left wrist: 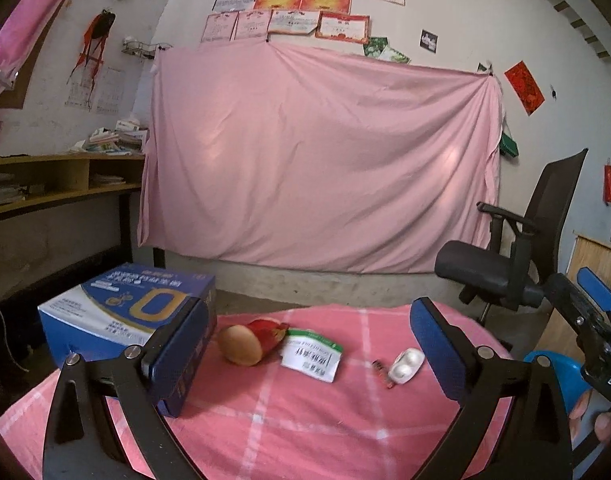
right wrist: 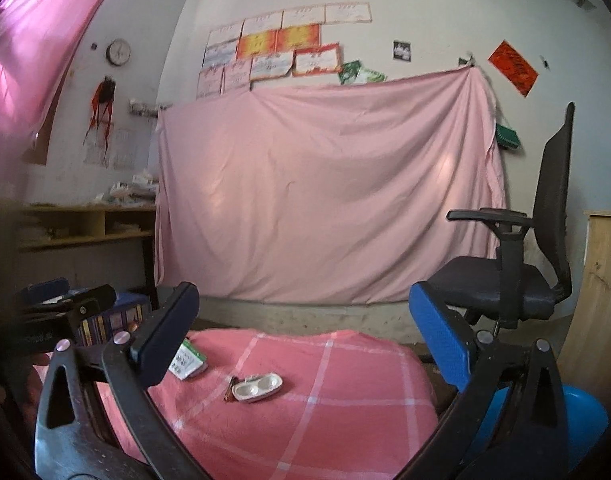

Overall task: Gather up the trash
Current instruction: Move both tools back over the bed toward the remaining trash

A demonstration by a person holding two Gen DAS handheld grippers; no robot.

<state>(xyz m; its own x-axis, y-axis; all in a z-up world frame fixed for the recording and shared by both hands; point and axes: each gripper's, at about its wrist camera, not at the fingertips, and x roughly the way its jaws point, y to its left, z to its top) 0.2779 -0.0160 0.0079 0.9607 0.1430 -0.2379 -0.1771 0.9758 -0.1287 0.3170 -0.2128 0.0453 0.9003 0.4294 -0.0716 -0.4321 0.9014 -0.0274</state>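
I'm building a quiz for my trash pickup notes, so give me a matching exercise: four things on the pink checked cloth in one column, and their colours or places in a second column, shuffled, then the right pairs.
Things:
1. box
2. egg-shaped object
3. sachet
4. two-well case

Descriptions:
A. white with a green top edge and dark print
B. tan, lying against a red wrapper
C. blue, at the cloth's left edge
D. white, farthest right of the four, beside a small dark stick

Pairs: 1-C, 2-B, 3-A, 4-D
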